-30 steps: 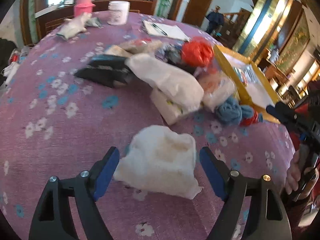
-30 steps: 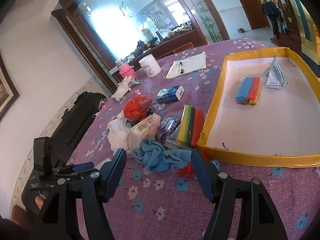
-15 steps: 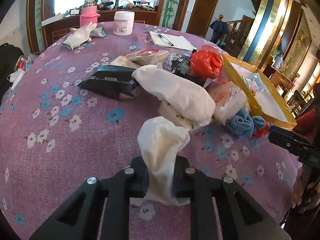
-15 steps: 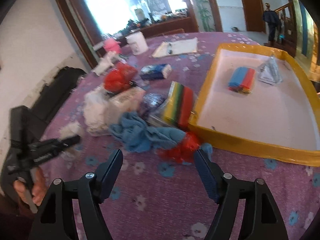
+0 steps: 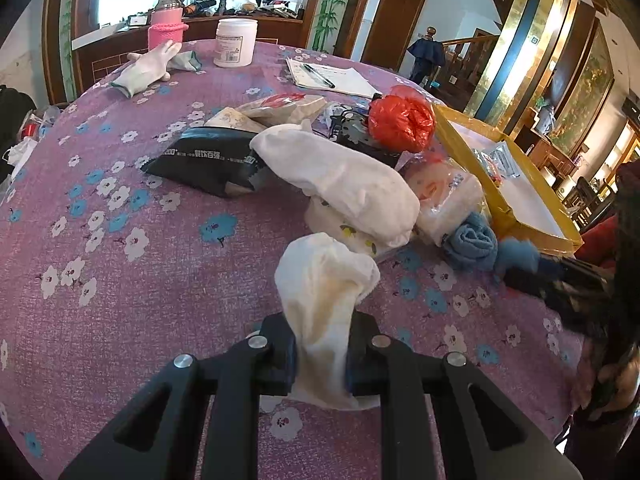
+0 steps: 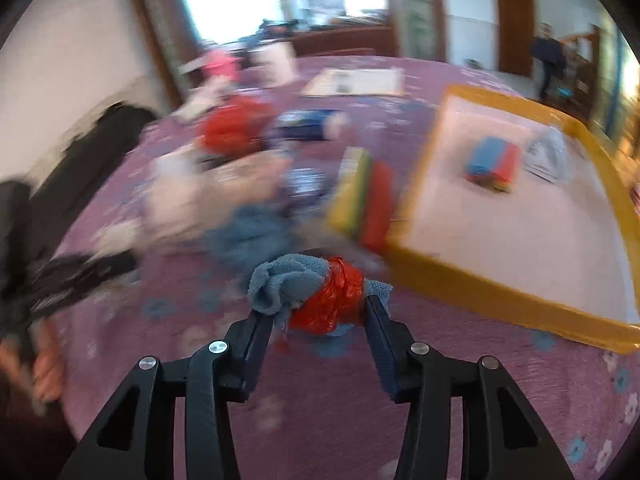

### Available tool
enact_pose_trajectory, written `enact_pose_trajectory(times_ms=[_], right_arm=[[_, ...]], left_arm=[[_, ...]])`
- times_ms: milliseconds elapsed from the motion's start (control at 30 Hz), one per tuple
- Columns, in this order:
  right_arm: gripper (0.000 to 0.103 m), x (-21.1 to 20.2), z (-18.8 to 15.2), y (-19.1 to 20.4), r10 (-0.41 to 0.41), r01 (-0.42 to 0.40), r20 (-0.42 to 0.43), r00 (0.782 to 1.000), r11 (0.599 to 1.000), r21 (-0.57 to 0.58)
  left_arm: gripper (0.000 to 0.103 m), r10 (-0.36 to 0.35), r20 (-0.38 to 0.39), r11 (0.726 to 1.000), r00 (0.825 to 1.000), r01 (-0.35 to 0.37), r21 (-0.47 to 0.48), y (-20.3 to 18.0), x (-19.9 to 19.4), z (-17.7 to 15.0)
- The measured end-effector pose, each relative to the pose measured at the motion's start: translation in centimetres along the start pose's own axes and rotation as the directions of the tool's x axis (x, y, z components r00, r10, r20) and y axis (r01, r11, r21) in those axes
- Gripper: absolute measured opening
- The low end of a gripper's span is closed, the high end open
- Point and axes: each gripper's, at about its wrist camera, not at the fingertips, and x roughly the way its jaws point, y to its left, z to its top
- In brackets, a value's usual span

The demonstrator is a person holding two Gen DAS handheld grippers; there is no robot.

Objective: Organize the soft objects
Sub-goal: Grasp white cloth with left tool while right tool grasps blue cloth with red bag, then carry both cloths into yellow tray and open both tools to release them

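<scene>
Purple tablecloth [image 5: 120, 280]: left view alone shows white cloth [image 5: 324, 292] pinched.

1. The left hand-held gripper [image 5: 320, 354] has its jaws clamped on a white cloth [image 5: 326, 280], which stands up between the fingers.
2. The right hand-held gripper [image 6: 320, 316] has its fingers pressed against a blue-and-red cloth bundle [image 6: 316, 296], just beside the yellow tray [image 6: 500, 300].
3. The person's left hand [image 6: 46, 372] grips its handle, left of the bundle and blurred.
</scene>
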Motion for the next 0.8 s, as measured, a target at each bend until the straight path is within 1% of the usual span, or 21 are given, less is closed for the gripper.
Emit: enact_pose_trajectory(times_ms=[33,100,167,233,333,433,500,700,800], right_arm=[[0.050,-0.2,-0.4,1.0,0.023,-0.023,-0.011,1.000,0.999,-0.049],[0.051,-0.5,-1.2,2.6,0.053,-0.056,-0.027,0.998,0.992,-0.110],[0.051,-0.7,-1.7,3.5,0.043,-0.046,-0.022,0.999,0.989,-0.144],[0.051,-1.0,-1.8,3.7,0.028,-0.027,0.000,1.000,0.987,-0.156],[0.051,-1.8,-1.4,3.0,0.064,-0.060,0.036,0.997,0.992,-0.112],[0.051,-2.7,-0.7,2.8,0.067,-0.061,0.087,0.994,0.995,-0.080],[0.051,-2.7,-0.3,2.8,0.073,-0.067,0.105,0.992,0.996,-0.058],[0.051,-1.8,-0.8,3.0,0.085,-0.083,0.106,0.991,0.996,-0.019],[0.051,-1.7,-1.0,2.7,0.090,-0.089,0.107,0.990,0.996,-0.008]], left_arm=[[0.017,0.001,0.000,1.000,1.000,-0.001,0.001,0.0,0.0,0.0],[0.017,-0.001,0.000,1.000,1.000,0.001,0.007,-0.2,0.0,0.0],[0.017,0.001,0.003,1.000,1.000,-0.001,0.011,-0.3,0.0,0.0],[0.017,0.001,0.004,1.000,1.000,-0.001,0.014,-0.3,-0.1,0.0],[0.017,0.008,0.009,1.000,1.000,-0.008,0.016,-0.3,-0.2,-0.1],[0.017,0.037,0.018,0.999,0.999,-0.037,0.015,-0.5,-0.2,-0.1],[0.017,0.062,0.025,0.998,0.998,-0.063,0.022,-0.7,-0.3,-0.1],[0.017,0.111,0.057,0.992,0.992,-0.114,0.050,-1.5,-0.9,-0.4],[0.017,0.104,0.058,0.992,0.993,-0.108,0.063,-2.0,-1.1,-0.6]])
